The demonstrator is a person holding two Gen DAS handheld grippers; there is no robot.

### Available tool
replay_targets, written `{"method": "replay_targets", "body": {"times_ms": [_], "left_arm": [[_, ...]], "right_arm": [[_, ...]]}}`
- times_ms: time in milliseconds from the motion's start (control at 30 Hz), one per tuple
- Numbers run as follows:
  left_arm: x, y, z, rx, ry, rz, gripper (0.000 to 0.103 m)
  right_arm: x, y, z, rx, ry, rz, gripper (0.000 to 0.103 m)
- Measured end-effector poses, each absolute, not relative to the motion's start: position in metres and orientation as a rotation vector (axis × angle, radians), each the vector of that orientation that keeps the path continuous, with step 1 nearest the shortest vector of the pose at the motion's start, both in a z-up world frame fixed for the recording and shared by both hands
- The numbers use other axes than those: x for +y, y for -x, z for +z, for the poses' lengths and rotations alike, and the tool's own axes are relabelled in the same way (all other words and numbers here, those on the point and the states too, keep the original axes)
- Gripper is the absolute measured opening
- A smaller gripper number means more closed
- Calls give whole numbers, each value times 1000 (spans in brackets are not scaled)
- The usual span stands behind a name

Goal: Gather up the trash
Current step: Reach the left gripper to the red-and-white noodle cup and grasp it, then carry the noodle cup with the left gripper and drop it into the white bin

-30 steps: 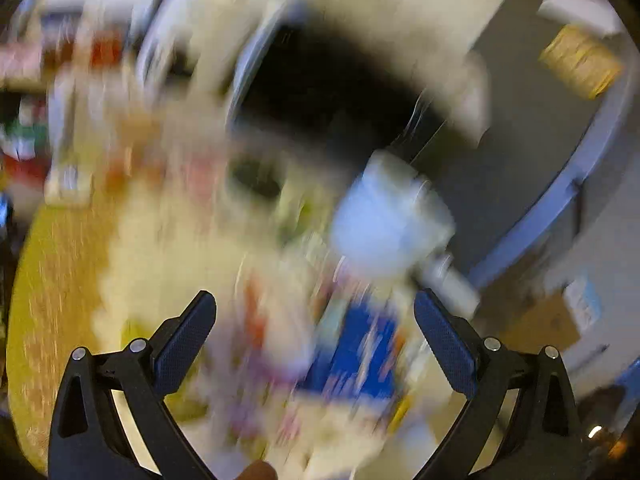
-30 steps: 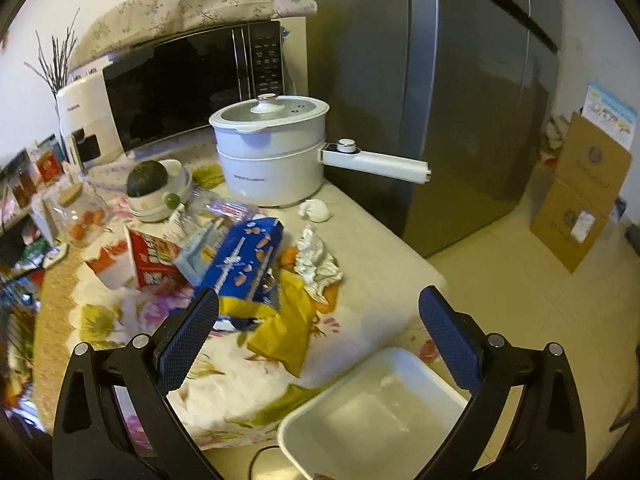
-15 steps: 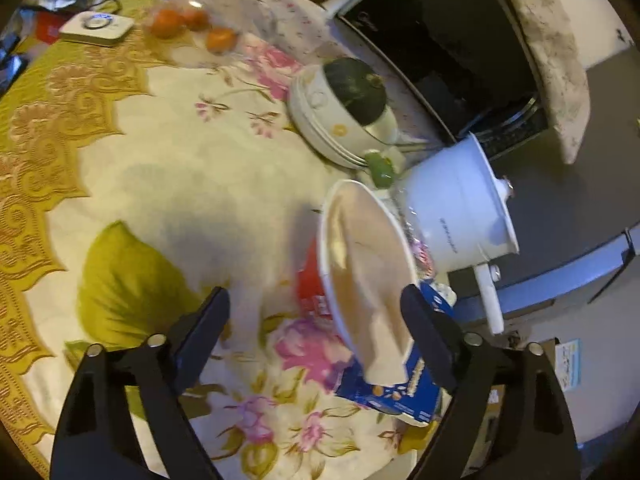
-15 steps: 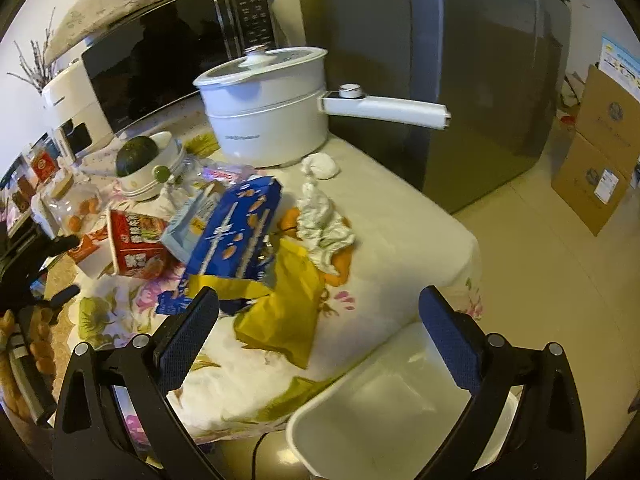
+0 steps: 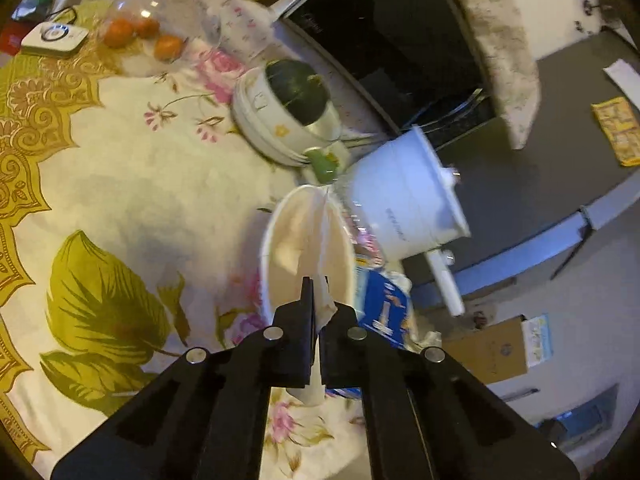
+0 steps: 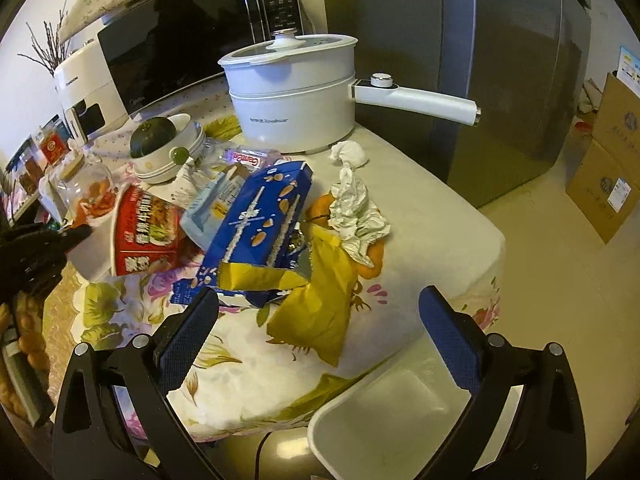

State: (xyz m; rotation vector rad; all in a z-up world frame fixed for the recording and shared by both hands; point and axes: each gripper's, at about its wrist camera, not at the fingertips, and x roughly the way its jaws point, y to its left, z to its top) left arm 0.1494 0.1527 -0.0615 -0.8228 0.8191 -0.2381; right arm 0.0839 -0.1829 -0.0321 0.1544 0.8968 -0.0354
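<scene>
L gripper (image 5: 316,304) clenched on noodle cup (image 5: 304,256) lid flap, cup just ahead of it. R gripper (image 6: 318,312) released, 2 fingers wide; white bin (image 6: 400,416) below, yellow wrapper (image 6: 320,300) ahead.

A tabletop (image 6: 432,216) under a flowered cloth stands beside a tall steel fridge (image 6: 500,60). A black microwave (image 6: 180,40) with a cloth cover sits at the back. Cardboard boxes (image 6: 608,168) rest on the pale tiled floor (image 6: 540,280).
</scene>
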Motion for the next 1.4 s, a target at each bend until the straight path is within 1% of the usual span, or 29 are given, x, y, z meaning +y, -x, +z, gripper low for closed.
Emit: {"method": "replay_targets", "body": {"times_ms": [167, 300, 367, 600, 767, 800, 867, 900, 967, 1000, 1033, 1100, 1133, 1233, 1400], "left_arm": [[161, -127, -35, 754, 800, -267, 2], [186, -102, -2, 593, 783, -215, 2], [198, -94, 6, 546, 778, -188, 2], [222, -99, -2, 549, 837, -153, 2], [230, -98, -8, 555, 856, -160, 2], [231, -98, -9, 556, 859, -161, 2], [231, -99, -10, 560, 864, -164, 2], [231, -100, -11, 562, 866, -165, 2], [231, -101, -12, 566, 867, -166, 2], [230, -101, -12, 568, 867, -166, 2], [230, -102, -13, 569, 867, -166, 2], [229, -102, -13, 571, 863, -165, 2], [229, -101, -13, 570, 861, -164, 2], [229, -100, -11, 562, 855, -162, 2], [223, -98, -6, 546, 831, -176, 2]], "right_arm": [[-159, -93, -28, 862, -107, 15, 96], [-126, -109, -23, 837, -42, 66, 96], [-96, -122, -23, 840, 26, 89, 96], [-6, -174, -25, 878, 220, 132, 96], [17, -201, -40, 926, 253, 114, 95], [19, -205, -43, 939, 254, 115, 93], [24, -213, -50, 969, 253, 119, 87], [25, -216, -54, 982, 250, 124, 82], [27, -221, -63, 1028, 229, 155, 65], [27, -223, -67, 1053, 218, 166, 48], [26, -225, -69, 1066, 208, 168, 34], [23, -223, -71, 1058, 193, 164, 24], [22, -223, -71, 1052, 195, 164, 9], [14, -215, -65, 1013, 179, 175, 4], [-4, -192, -33, 907, 137, 204, 4]]}}
